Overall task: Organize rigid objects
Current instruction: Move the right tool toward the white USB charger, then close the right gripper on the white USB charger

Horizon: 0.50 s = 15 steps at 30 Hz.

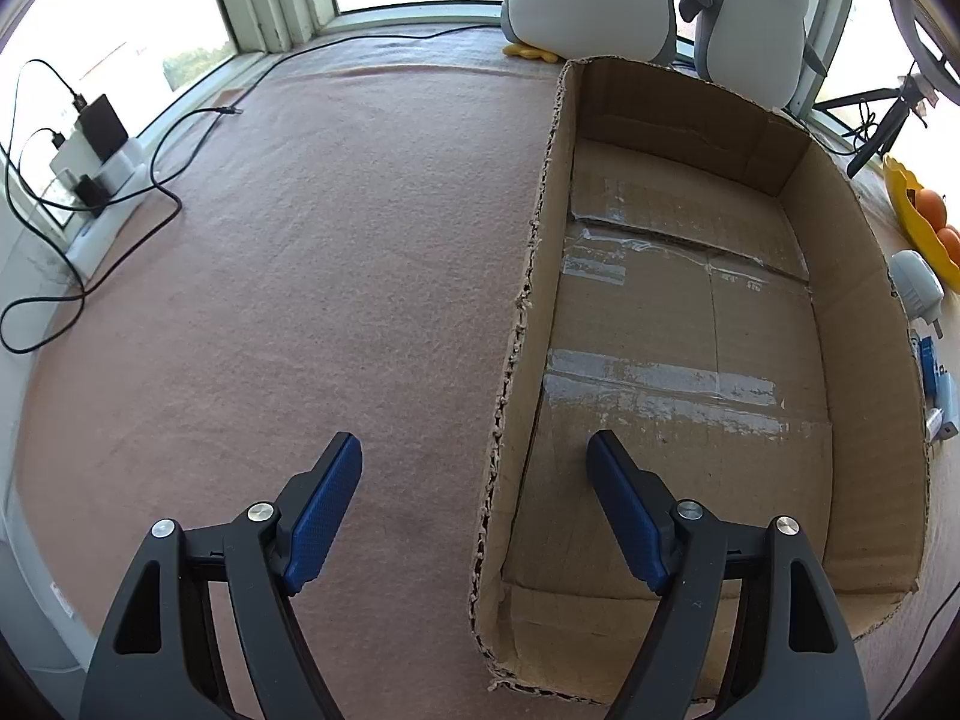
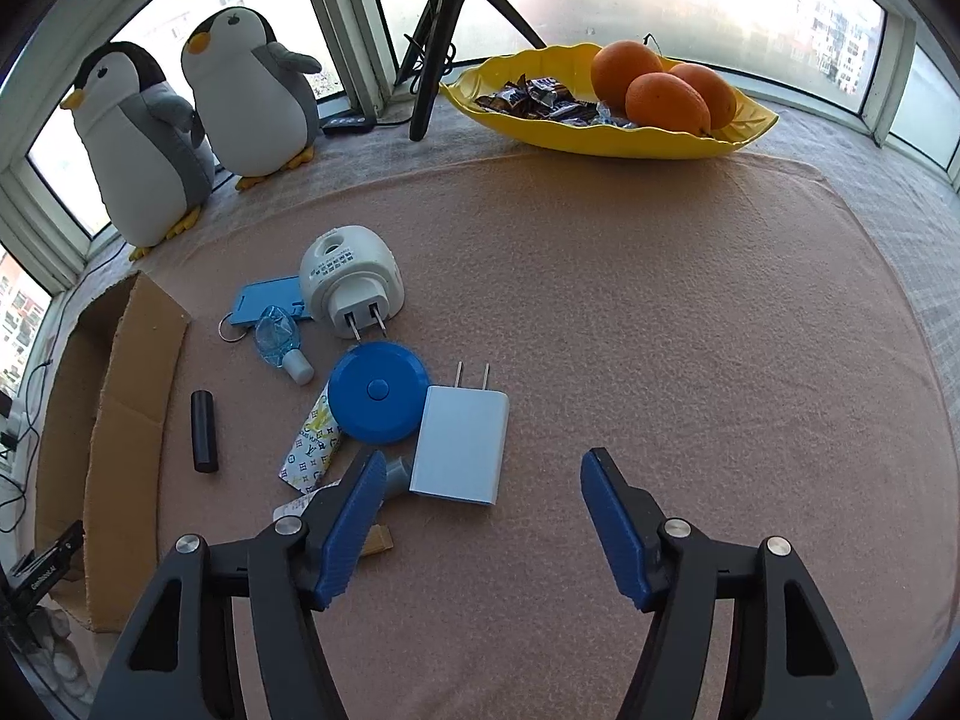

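Note:
An open, empty cardboard box [image 1: 864,312] lies on the pink cloth; it also shows at the left of the right wrist view [image 2: 129,396]. My left gripper [image 1: 474,450] is open and empty, hovering over the box's near left wall. A pile of small objects lies right of the box: a white plug-in device [image 2: 351,285], a blue round disc [image 2: 378,391], a light-blue charger [image 2: 461,444], a blue card holder [image 2: 264,304], a small clear bottle [image 2: 282,339], a black cylinder [image 2: 203,431] and a patterned tube [image 2: 312,444]. My right gripper [image 2: 483,462] is open and empty, just right of the charger.
Two plush penguins [image 2: 180,132] stand by the window behind the box. A yellow dish [image 2: 660,141] holds oranges and sweets at the back. A black tripod [image 2: 444,30] stands beside it. Chargers and cables [image 1: 96,150] lie at the far left edge.

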### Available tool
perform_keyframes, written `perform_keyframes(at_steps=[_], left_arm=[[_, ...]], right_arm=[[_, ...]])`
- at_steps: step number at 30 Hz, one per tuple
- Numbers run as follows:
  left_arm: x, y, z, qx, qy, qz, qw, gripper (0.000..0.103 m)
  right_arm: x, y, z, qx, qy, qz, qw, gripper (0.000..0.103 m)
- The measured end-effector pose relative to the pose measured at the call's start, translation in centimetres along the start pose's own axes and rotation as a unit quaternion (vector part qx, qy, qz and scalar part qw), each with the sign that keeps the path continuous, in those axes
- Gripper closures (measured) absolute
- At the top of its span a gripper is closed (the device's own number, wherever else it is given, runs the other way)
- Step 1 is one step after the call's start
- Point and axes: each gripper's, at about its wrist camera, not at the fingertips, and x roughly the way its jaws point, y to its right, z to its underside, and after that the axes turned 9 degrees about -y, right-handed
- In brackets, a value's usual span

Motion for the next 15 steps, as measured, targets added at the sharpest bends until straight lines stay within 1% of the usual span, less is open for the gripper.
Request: perform_keyframes(at_steps=[4,6,11,15], left_arm=[[0.0,-0.1,0.0,-0.001,0.0,0.002,1.0,0.024],[0.0,-0.1,0.0,-0.002,0.0,0.003,1.0,0.024],[0.0,-0.1,0.0,-0.002,0.0,0.003,1.0,0.024],[0.0,0.0,0.0,-0.004,0.0,0.003,1.0,0.024]], right_arm=[[0.9,-0.4,-0.8,0.002,-0.012,-0.003,1.0,0.04],[1.3,-0.6,-1.1,0.002,-0.015,0.004,1.0,0.041],[2.4,-1.0,-1.5,-0.012,-0.028,0.026,0.999,0.048],[3.2,-0.6,-1.6,-0.005,-0.041,0.022,0.999,0.051]])
